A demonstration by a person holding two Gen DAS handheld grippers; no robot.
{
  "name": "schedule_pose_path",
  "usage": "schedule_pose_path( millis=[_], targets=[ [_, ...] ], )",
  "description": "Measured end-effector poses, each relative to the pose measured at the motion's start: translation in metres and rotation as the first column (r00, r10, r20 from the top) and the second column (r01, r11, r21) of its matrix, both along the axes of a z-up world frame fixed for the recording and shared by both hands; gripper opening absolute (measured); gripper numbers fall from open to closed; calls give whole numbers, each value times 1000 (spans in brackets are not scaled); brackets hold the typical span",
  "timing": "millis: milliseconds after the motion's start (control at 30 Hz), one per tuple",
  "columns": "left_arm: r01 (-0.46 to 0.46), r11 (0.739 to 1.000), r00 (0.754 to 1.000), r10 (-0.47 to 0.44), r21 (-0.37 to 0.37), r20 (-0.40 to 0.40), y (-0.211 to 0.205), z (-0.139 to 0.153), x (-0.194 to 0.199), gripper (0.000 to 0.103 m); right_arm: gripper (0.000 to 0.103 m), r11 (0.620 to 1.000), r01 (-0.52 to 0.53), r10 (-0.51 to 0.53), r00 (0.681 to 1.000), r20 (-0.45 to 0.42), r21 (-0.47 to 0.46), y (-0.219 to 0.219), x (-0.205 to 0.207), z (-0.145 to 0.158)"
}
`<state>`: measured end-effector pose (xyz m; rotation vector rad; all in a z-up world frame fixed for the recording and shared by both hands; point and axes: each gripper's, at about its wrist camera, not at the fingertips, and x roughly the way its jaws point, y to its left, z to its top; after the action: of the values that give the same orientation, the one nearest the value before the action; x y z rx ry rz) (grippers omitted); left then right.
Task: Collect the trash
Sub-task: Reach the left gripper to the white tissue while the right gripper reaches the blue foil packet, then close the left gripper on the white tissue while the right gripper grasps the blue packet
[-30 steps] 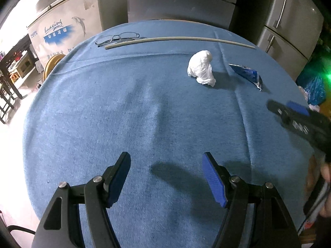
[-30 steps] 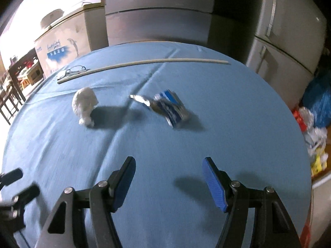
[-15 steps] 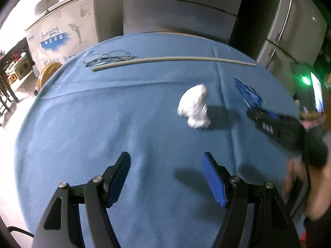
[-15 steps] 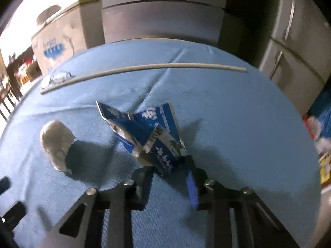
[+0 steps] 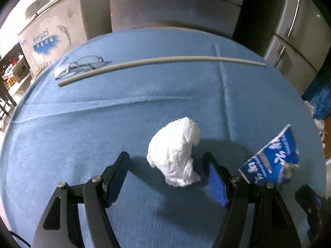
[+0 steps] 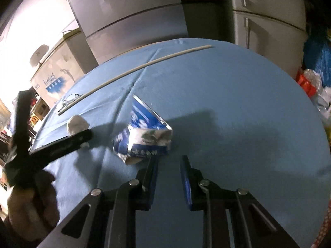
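Left gripper [image 5: 166, 176] jaws just closing, straddle white tissue wad [image 5: 175, 153], pads not pressing; right gripper [image 6: 168, 161] clamps crumpled blue carton [image 6: 144, 136] above blue table [image 6: 238, 95] centre

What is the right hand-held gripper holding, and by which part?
The blue packet, pinched by its crumpled bottom edge at the tips of the right hand-held gripper.

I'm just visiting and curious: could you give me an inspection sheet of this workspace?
Surface: round table under blue cloth, creased.
Job's things: white tissue wad; blue carton, crushed.
Clutter: glasses; long pale stick.
Grippers: left gripper has just been closing, tissue between its jaws, not pressed; right gripper shut, apparently pinching the carton's edge.
Cables: nothing seen.
Surroundings: grey fridges, chest freezer, bags on the floor.
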<state>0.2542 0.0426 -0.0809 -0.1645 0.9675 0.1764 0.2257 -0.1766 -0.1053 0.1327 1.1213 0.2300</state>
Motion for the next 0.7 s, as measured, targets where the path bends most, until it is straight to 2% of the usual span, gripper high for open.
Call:
schedule_pose_path(
  millis=[33, 67, 167, 200, 233, 267, 333, 400, 433, 467, 500, 600, 700],
  targets=[
    [0, 1000, 1000, 0, 13, 2, 0, 1, 0, 35, 25, 1000, 2, -2, 1000, -4, -3, -2, -2, -1],
    [5, 1000, 1000, -5, 23, -5, 0, 2, 0, 28, 25, 1000, -2, 2, 1000, -14, -8, -2, -1, -2],
    [15, 1000, 1000, -16, -13, -12, 7, 3, -5, 21, 28, 998, -49, 48, 999, -22, -49, 7, -3, 1],
    [16, 1000, 1000, -16, -13, -11, 10, 3, -8, 21, 41, 996, -64, 63, 998, -17, -62, 11, 1, 1],
    [16, 1000, 1000, -16, -15, -10, 12, 2, -11, 20, 59, 995, -82, 82, 997, -8, -58, 15, 4, 3],
    [17, 1000, 1000, -17, -17, -9, 14, 2, -14, 20, 88, 996, -80, 80, 997, 4, -32, 16, 8, 6],
    [33, 999, 999, -33, -4, -7, 15, 2, -21, 20, 89, 998, -45, 43, 999, 23, 49, 12, 23, 9],
    [41, 999, 999, -40, 10, -5, 17, 1, -29, 20, 89, 997, -6, 4, 1000, 18, 74, 10, 37, 8],
    [42, 999, 999, -42, 12, -5, 18, 1, -30, 20, 89, 998, -25, 22, 999, 48, 61, 16, 42, 11],
    [47, 999, 999, -46, 11, -10, 18, 0, -30, 20, 89, 997, -67, 65, 995, 80, 25, 25, 42, 14],
    [47, 999, 999, -47, 10, -11, 20, 0, -32, 20, 89, 988, -144, 149, 982, 120, -50, 42, 41, 15],
    [47, 999, 999, -47, 0, -14, 23, 1, -34, 20, 88, 931, -300, 327, 939, 110, -207, 78, 38, 2],
    [50, 999, 999, -50, 5, -12, 23, 0, -34, 20, 83, 886, -308, 352, 934, 69, -348, 91, 46, -24]
  ],
)
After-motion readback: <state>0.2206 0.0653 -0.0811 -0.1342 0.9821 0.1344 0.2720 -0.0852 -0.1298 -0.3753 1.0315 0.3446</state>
